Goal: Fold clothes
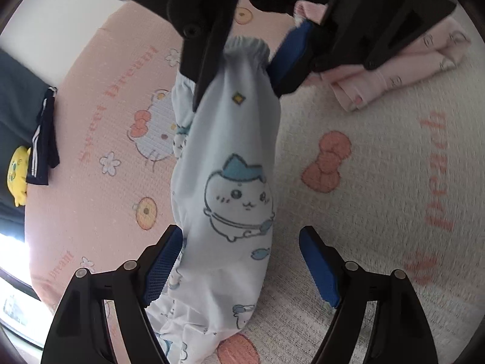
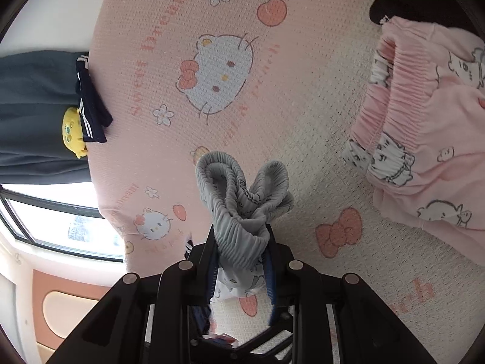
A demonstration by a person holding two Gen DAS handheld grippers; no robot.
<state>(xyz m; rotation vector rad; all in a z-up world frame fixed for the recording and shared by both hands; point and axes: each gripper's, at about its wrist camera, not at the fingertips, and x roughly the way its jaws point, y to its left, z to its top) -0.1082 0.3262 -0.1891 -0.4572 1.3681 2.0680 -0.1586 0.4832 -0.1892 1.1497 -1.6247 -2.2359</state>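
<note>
A pair of pale blue pants point(image 1: 230, 157) printed with cartoon cats hangs lengthwise over the bedsheet point(image 1: 357, 115). In the left wrist view my right gripper point(image 1: 239, 91) comes in from the top, shut on the gathered elastic waistband. The right wrist view shows that bunched waistband point(image 2: 242, 200) pinched between my right gripper's point(image 2: 241, 242) blue pads. My left gripper point(image 1: 239, 233) stands open low down with the pants leg hanging between its fingers. Its left pad point(image 1: 163, 267) is close against the cloth and its right pad point(image 1: 318, 270) is well apart from it.
A folded pink garment point(image 1: 394, 72) lies at the far right; the same pink clothing point(image 2: 424, 151) fills the right side of the right wrist view. A navy striped garment point(image 2: 91, 103) and a yellow plush toy point(image 2: 72, 130) sit at the bed's left edge, beside a window point(image 2: 60, 221).
</note>
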